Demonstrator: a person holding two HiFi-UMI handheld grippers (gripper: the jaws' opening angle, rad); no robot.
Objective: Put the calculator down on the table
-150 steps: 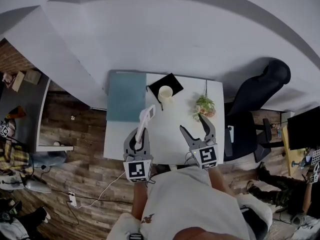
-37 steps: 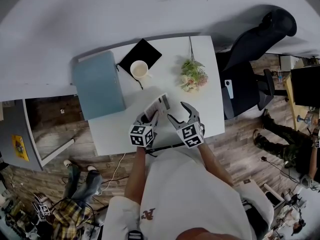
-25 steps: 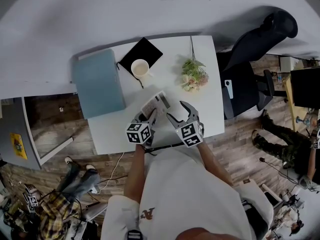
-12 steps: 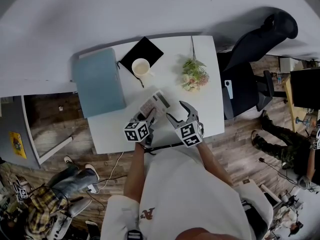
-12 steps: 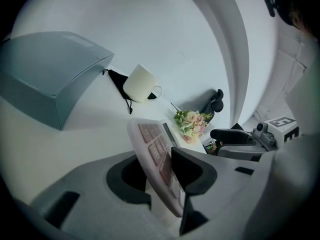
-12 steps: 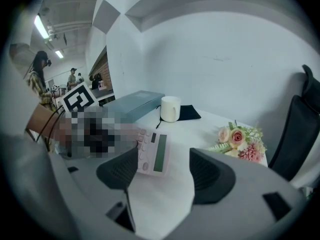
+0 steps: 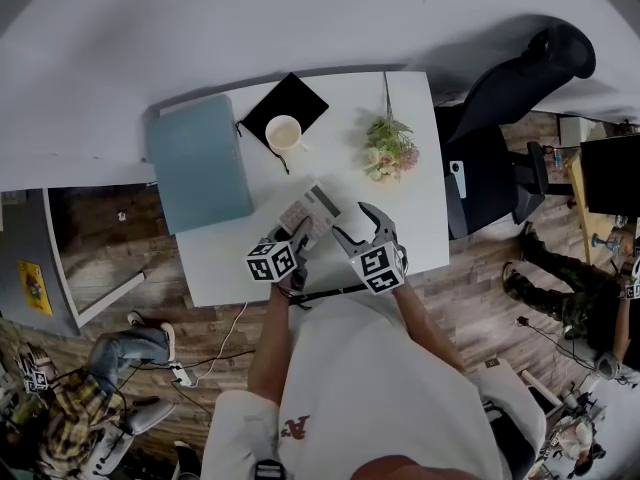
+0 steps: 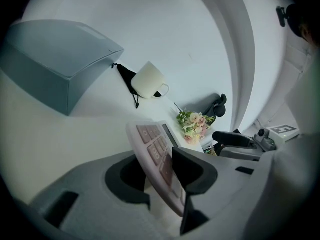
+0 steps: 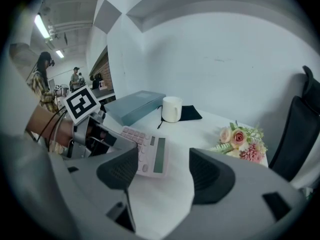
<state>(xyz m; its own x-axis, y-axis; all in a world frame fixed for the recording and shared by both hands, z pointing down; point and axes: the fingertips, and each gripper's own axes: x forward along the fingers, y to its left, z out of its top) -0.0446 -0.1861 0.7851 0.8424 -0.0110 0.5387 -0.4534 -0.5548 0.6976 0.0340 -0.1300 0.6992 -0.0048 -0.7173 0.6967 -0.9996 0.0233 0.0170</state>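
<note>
Left gripper [image 8: 162, 173]: fingers are opening, with the pale plastic calculator with pinkish keys [image 9: 150, 156] between them, near end in the gap. The grip looks slack, and I see no pad clearly pressing on it. In the left gripper view the calculator runs tilted across the gap, keys toward the right-hand finger.

Calculator position: on the white rectangular desk [image 7: 225, 258], mid-front, display end pointing away from me. In the right gripper view it looks flat or close to it. I can't tell if the near edge is fully down.

Right gripper [image 9: 165, 173]: fingers spread wide, nothing between them. It hovers over bare desk just beside the calculator.

Behind the calculator is a white ceramic mug [image 7: 284, 134] standing on a flat black square pouch [image 7: 300, 96]. A grey-blue oblong box [image 7: 197, 163] sits at the far left. A small bunch of pink and cream flowers [image 7: 388, 150] lies at the right, apart from the calculator.
</note>
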